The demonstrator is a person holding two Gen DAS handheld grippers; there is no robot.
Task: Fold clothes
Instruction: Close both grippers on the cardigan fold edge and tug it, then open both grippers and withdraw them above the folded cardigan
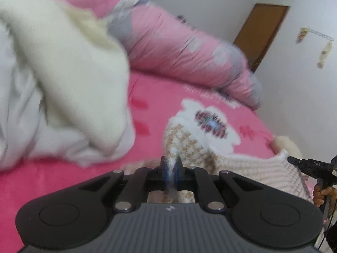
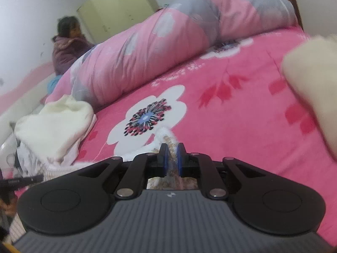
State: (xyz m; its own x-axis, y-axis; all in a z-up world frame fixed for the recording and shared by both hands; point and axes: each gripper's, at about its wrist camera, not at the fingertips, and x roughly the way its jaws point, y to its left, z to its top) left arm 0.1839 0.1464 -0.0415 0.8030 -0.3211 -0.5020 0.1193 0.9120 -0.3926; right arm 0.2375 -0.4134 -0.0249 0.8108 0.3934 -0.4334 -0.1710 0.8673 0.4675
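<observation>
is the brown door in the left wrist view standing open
No. The brown door sits closed in its frame in the white wall, with no gap showing.

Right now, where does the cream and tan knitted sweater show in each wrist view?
Left wrist: the cream and tan knitted sweater lies lower centre to right, pinched in the left gripper.
Right wrist: only an edge shows at lower centre, pinched in the right gripper.
Shared landmark: the white flower print on the pink bedspread.
</observation>
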